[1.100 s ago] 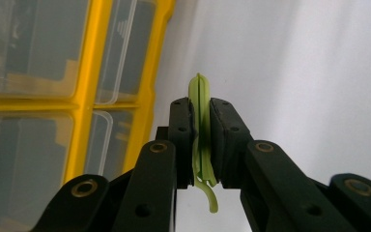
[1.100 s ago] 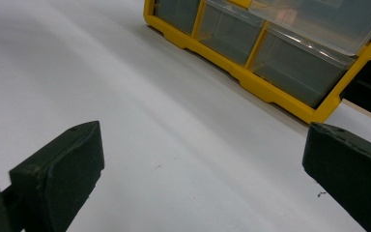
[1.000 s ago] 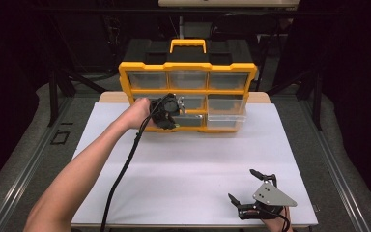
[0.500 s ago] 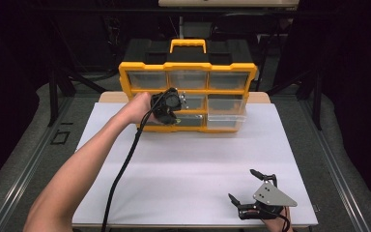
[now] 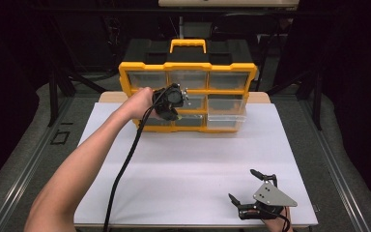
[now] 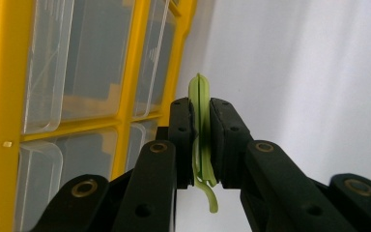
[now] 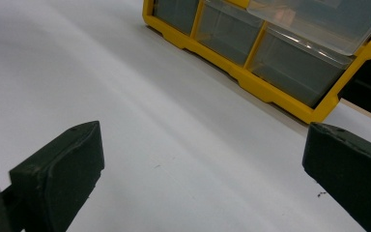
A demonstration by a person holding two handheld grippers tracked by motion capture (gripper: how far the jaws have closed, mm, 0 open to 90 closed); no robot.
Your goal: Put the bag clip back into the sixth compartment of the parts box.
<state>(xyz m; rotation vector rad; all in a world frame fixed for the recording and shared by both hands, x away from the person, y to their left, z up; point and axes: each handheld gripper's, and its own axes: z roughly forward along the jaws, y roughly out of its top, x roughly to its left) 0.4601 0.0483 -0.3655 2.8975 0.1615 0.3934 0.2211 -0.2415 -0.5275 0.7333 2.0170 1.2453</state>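
Left gripper view: the left tool point(image 6: 201, 145) was clenched on a thin pale-green flexible strip point(image 6: 201, 96), pinched upright between both pads, its lower end curling out below. Just beside it stood the yellow-framed organiser case with clear plastic drawers point(image 6: 101, 72). High view: left tool point(image 5: 170, 102) was at the case front point(image 5: 188, 67). The right tool point(image 5: 249, 189) rested released, jaws wide, near the white table's point(image 5: 183, 164) near edge.
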